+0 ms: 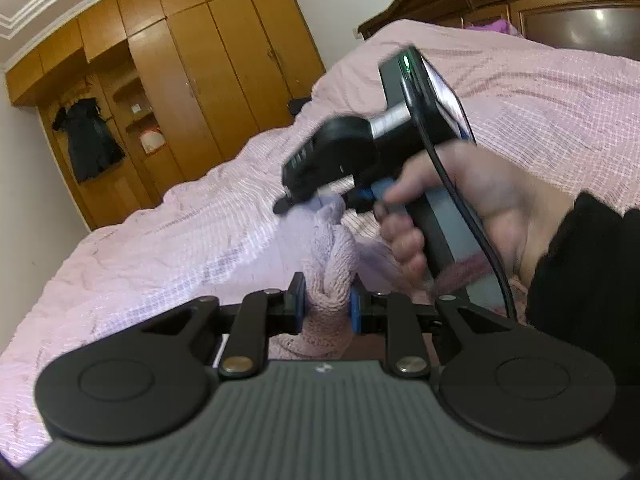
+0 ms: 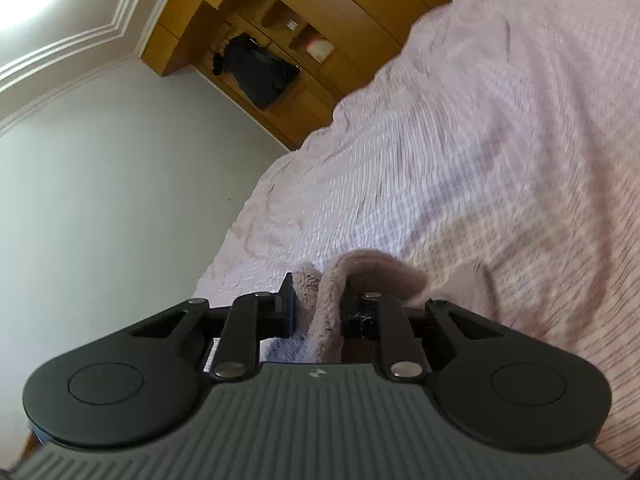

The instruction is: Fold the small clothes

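The small pink knitted garment [image 1: 328,280] hangs in the air between my two grippers, a little above the bed [image 1: 160,248], and none of it that I can see lies flat. It is soft and fuzzy, gathered into a thick twisted bunch, so I cannot tell what kind of garment it is.

My left gripper [image 1: 327,306] has its jaws narrow and pressed on one end of the bunch; the blue pads squeeze the knit from both sides. My right gripper [image 2: 318,312] holds the other end in the same way, with jaws narrow and the cloth curling up and over the right finger. In the left wrist view I also see the right gripper from the side, with the person's hand [image 1: 452,208] around its handle and a dark sleeve [image 1: 584,272] behind.

I judge that the folding is at the beginning. The garment is picked up and held at two points, but it is not spread and I see no clean fold in it. What is left, I think, is to stretch it open, lay it on the pink bedspread, and fold it there.

Behind the bed stands a wooden wardrobe [image 1: 208,64] with a dark jacket [image 1: 90,140] hanging on it.
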Available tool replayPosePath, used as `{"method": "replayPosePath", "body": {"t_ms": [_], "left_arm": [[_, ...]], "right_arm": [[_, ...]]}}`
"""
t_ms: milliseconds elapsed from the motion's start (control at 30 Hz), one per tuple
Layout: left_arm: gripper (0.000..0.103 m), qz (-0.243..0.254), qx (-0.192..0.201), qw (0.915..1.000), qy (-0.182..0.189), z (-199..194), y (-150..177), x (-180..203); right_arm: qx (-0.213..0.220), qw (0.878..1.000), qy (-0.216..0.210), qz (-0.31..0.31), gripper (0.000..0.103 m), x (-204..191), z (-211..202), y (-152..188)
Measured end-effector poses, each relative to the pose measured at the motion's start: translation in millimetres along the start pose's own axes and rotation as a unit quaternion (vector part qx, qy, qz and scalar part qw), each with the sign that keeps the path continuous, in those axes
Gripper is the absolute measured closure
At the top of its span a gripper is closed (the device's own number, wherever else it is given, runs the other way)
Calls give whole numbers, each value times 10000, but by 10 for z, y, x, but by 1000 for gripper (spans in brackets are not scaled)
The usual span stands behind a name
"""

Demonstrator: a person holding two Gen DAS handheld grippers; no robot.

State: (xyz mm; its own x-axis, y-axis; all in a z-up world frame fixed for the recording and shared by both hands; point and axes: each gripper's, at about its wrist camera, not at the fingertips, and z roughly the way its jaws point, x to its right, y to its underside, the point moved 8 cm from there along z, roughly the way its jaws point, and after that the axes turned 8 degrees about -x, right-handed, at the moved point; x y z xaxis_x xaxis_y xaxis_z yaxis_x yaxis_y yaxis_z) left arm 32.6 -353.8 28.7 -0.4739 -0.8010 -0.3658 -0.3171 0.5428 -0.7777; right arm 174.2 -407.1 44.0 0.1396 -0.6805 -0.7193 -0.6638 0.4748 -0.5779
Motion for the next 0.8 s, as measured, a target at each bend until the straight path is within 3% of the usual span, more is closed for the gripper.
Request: {"method": "replayPosePath", "body": {"t_ms": [167, 400, 500, 567, 700, 800], "left_arm": [[79, 225, -97, 9996, 109, 14, -24, 187], [79, 454, -373, 9983, 33, 178, 104, 378], [79, 583, -394, 9975, -107, 207, 103, 439], [79, 580, -437, 9973, -132, 217, 95, 475], [79, 631, -420, 9968, -272, 208, 117, 512], [79, 626, -380, 9966, -368, 270, 95, 588]], "right_arm": [[-140, 9912, 813, -1032, 81, -32, -30, 26], [-242, 9867, 1368, -849, 71, 382, 97, 93], [-469, 9900, 1298, -296, 69, 641, 226, 178], [-239, 9932, 1124, -164, 85, 680, 174, 145], [418, 9933, 619, -884, 87, 366, -65, 35], [567, 9828, 1014, -1439, 87, 235, -73, 17]]}}
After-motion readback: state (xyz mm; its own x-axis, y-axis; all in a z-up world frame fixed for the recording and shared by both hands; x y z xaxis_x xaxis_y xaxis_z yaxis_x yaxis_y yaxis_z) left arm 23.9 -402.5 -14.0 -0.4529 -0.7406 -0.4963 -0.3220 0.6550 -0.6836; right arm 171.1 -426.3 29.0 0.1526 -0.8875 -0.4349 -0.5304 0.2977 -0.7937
